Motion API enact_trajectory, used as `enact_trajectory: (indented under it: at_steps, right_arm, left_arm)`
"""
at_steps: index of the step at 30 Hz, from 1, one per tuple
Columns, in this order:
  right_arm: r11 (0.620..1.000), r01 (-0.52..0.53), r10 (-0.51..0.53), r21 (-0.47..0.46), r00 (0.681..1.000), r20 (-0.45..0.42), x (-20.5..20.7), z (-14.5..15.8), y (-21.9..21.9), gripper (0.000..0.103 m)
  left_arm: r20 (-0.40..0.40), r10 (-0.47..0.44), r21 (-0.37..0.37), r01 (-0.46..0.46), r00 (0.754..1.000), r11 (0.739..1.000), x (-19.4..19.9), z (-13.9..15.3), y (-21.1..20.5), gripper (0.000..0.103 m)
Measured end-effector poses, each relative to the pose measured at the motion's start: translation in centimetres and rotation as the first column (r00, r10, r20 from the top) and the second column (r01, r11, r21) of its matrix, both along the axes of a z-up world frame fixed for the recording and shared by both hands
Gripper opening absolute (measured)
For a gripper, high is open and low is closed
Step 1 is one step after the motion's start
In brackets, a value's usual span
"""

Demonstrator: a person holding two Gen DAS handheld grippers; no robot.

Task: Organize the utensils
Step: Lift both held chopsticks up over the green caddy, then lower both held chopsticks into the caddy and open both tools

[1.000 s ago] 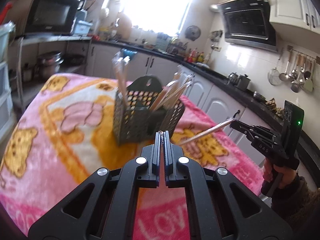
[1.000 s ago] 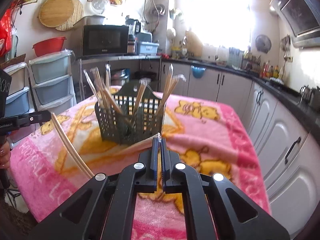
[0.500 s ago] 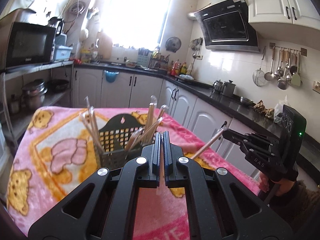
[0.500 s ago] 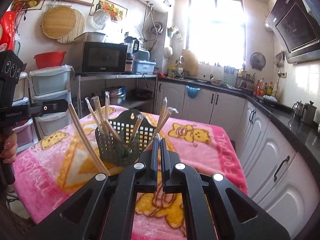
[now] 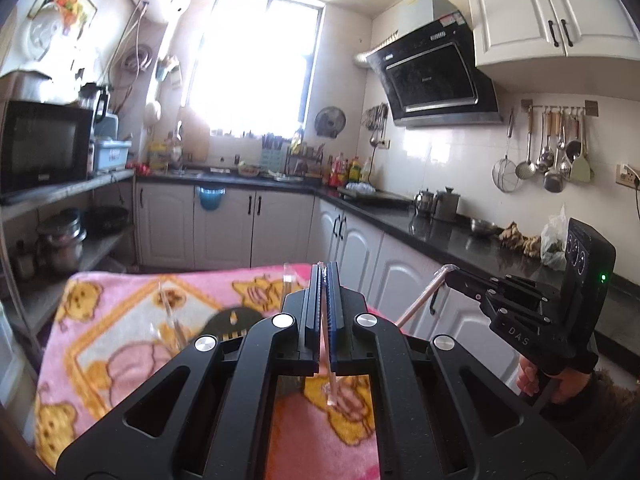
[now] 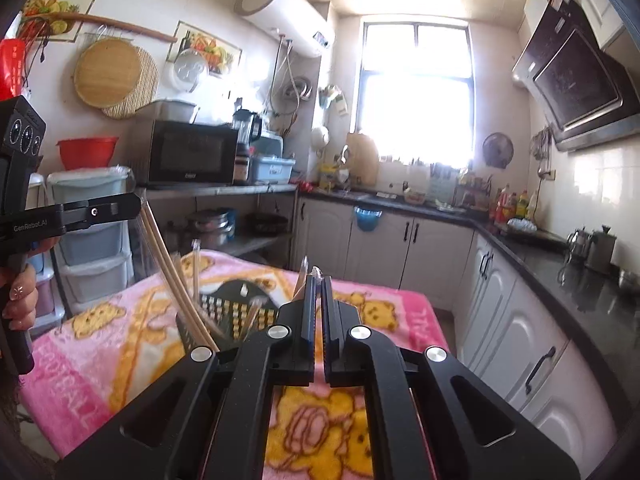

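A dark perforated utensil basket [image 6: 236, 312] stands on the pink cartoon blanket [image 6: 104, 364] and holds several wrapped chopstick pairs. It shows mostly hidden behind my fingers in the left wrist view [image 5: 228, 320]. My left gripper [image 5: 324, 276] is shut on a wrapped chopstick pair [image 5: 330, 380], which also shows in the right wrist view [image 6: 176, 280], hanging down toward the basket. My right gripper [image 6: 316, 280] is shut on another wrapped chopstick pair [image 5: 420, 300], and also shows in the left wrist view [image 5: 450, 270], raised to the right of the basket.
The blanket-covered table [image 5: 100, 344] sits between a shelf with a microwave [image 6: 188, 152] and storage drawers [image 6: 88, 240] on the left and white cabinets under a black counter [image 5: 440, 232] on the right. The table's right edge drops off toward the cabinets.
Both grippers have risen and tilted up with their chopsticks. The basket has dropped low in both views and the kitchen walls fill the frames.
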State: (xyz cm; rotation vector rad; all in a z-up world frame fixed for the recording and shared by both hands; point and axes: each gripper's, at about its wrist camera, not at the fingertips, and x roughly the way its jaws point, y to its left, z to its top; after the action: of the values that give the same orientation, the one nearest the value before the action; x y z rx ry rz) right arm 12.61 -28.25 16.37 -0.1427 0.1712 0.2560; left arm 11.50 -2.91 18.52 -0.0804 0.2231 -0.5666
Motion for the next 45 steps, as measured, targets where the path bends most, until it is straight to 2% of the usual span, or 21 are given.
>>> enact_trajectory:
  at_steps: [15, 22, 31, 45]
  right_arm:
    - [0.999, 0.042, -0.045, 0.033, 0.994, 0.099, 4.3, 7.5, 0.1, 0.003]
    - [0.997, 0.063, -0.069, 0.054, 0.992, 0.102, 7.6, 9.0, 0.7, 0.003]
    - [0.998, 0.049, -0.051, 0.032, 0.998, 0.048, 10.8, 7.9, 2.6, 0.003]
    - [1.0, 0.009, -0.009, -0.002, 0.999, -0.047, 14.1, 2.5, 5.5, 0.003]
  left_arm:
    - [0.113, 0.053, -0.007, -0.053, 0.992, 0.999, 2.5, 7.1, 0.4, 0.001]
    - [0.124, 0.106, -0.011, -0.105, 0.987, 0.994, 4.2, 8.4, 1.8, 0.001]
    - [0.079, 0.149, -0.011, -0.149, 0.986, 0.989, 7.0, 7.0, 2.8, 0.001]
    - [-0.007, 0.162, 0.055, -0.162, 0.987, 0.985, 10.7, 1.2, 1.4, 0.001]
